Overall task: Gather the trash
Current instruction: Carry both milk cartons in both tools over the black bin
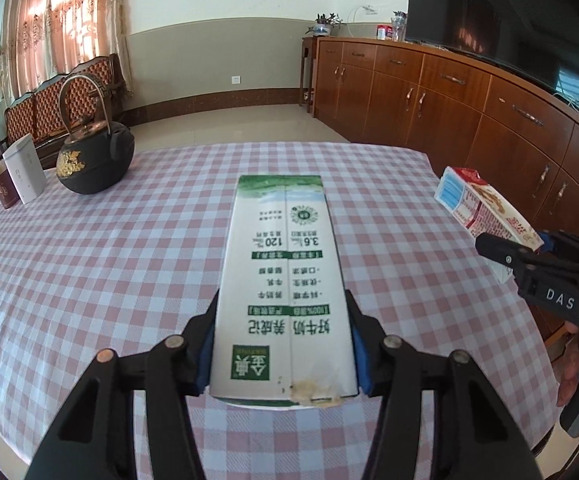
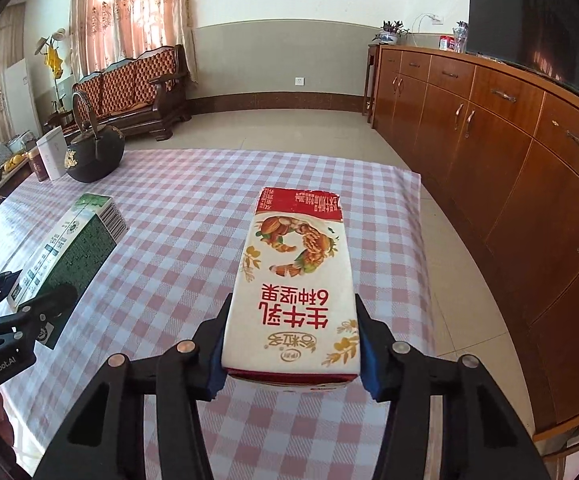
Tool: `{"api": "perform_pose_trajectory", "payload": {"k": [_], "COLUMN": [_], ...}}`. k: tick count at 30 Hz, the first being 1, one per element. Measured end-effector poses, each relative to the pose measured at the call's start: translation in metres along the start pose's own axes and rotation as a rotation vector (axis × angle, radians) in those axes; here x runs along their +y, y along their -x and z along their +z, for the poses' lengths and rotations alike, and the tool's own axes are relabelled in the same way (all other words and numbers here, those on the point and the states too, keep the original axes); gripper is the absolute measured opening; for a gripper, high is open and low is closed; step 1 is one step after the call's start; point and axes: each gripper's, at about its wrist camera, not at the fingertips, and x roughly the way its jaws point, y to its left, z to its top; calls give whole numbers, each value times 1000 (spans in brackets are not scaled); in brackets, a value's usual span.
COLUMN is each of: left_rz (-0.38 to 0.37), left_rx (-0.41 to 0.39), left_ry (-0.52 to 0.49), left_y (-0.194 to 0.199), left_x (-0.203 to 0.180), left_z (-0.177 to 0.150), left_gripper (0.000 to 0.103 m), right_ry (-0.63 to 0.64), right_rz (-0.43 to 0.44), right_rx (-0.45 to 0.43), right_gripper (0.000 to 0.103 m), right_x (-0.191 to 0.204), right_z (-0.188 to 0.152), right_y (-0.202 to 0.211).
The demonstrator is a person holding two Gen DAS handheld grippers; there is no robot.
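My left gripper (image 1: 283, 344) is shut on a green-and-white milk carton (image 1: 281, 280), its blue pads pressed to the carton's two long sides, lifted off the checked tablecloth (image 1: 89, 272). A red-and-white milk carton (image 2: 293, 292) is clamped the same way in my right gripper (image 2: 291, 344), also above the cloth. In the left wrist view the red-and-white carton (image 1: 485, 216) and the right gripper (image 1: 529, 260) appear at the right edge. The right wrist view shows the green carton (image 2: 69, 248) and the left gripper (image 2: 21, 312) at the left edge.
A black iron teapot (image 1: 95, 160), a white tin (image 1: 25, 168) and a dark red tin (image 1: 3, 190) stand at the table's far left corner. A long wooden sideboard (image 2: 509, 160) runs along the right, close to the table's edge. A sofa (image 2: 137, 88) is beyond.
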Motion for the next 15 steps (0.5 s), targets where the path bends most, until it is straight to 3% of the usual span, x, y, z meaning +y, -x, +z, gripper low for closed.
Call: {"api": "perform_pose_trajectory", "payload": {"k": [15], "left_rz": [-116], "left_rx": [-37], "left_ry": [-82], "left_y": [81], "left_x": [-75], "left_z": [-46], "left_gripper": [54], "right_ry": [-85], "right_rz": [-104], "right_rx": [-79], "right_gripper": [54], "right_x": [-55], "right_z": [-84], "right_y": [150]}}
